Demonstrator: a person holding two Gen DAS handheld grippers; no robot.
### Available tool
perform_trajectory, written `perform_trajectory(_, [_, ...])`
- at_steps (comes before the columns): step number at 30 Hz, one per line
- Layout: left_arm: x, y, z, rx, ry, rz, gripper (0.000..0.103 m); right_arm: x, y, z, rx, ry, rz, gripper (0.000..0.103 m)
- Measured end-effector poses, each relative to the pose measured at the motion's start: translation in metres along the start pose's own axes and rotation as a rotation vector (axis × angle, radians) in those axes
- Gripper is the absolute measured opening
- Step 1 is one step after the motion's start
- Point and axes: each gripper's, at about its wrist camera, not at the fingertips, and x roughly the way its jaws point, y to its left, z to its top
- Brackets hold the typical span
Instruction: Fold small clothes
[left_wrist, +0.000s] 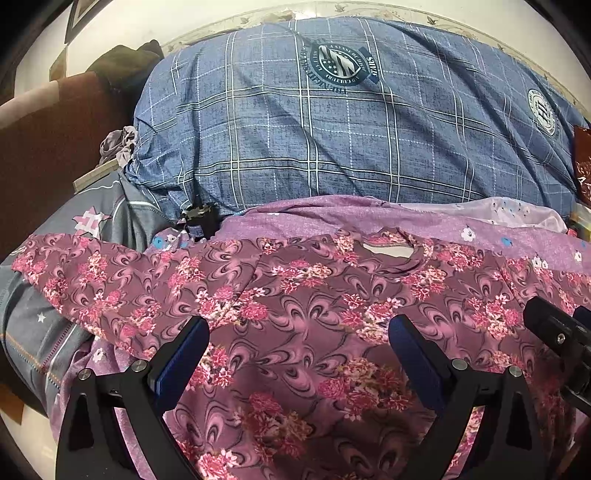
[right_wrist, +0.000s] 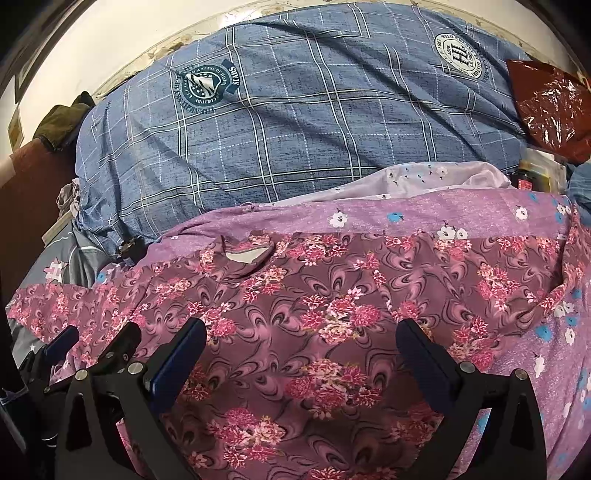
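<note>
Hovering over a floral top (left_wrist: 303, 295) spread flat on the bed, I hold both tongs wide and empty. My left gripper (left_wrist: 299, 332) hangs above the middle of the garment, its blue-padded fingers (left_wrist: 186, 354) well apart with nothing between them. My right gripper (right_wrist: 301, 334) does the same just beside it, its own pads (right_wrist: 177, 363) equally spread; each tool shows at the edge of the other's view.

The top lies face up on a purple flowered sheet (right_wrist: 406, 214), neckline (left_wrist: 388, 253) pointing away from me toward a bulky blue plaid duvet (left_wrist: 332, 140). One sleeve (left_wrist: 74, 269) stretches out to my left over a grey star-print cover (left_wrist: 37, 325); the other side runs off to my right, where its edge looks slightly rumpled.

As far as I can judge, the folding proper has not begun: no sleeve is turned in, no hem is brought up, and the cloth shows no crease. Everything remains to do, probably starting with a pinch at a sleeve or side seam. A red plastic bag (right_wrist: 546, 107) sits well clear of the work.
</note>
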Motion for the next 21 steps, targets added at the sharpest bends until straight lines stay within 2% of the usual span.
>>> perform_trajectory(6, [0.005,-0.010,0.000,0.009,0.019,-0.029,0.099,0.002,-0.022,0.002,0.038,0.001,-0.006,0.102])
perform_trajectory(9, [0.011,-0.017,0.000,0.020,0.048,-0.063,0.099,0.002,-0.048,0.009,0.050,0.000,-0.021,0.102])
perform_trajectory(12, [0.018,-0.018,0.003,0.030,0.077,-0.096,0.099,0.001,-0.104,0.021,0.119,-0.025,-0.049,0.102])
perform_trajectory(14, [0.022,-0.015,0.005,0.037,0.089,-0.102,0.098,0.001,-0.165,0.027,0.239,-0.046,-0.087,0.101])
perform_trajectory(16, [0.024,-0.007,0.007,0.033,0.089,-0.099,0.098,0.001,-0.224,0.028,0.395,-0.046,-0.086,0.090])
perform_trajectory(17, [0.025,-0.004,0.007,0.028,0.088,-0.094,0.098,0.001,-0.260,0.026,0.502,-0.039,-0.082,0.079])
perform_trajectory(19, [0.028,0.001,0.008,0.017,0.084,-0.083,0.098,-0.004,-0.305,0.020,0.650,-0.029,-0.098,0.067])
perform_trajectory(21, [0.033,0.008,0.007,0.010,0.093,-0.069,0.098,-0.003,-0.345,0.018,0.755,-0.043,-0.096,0.065])
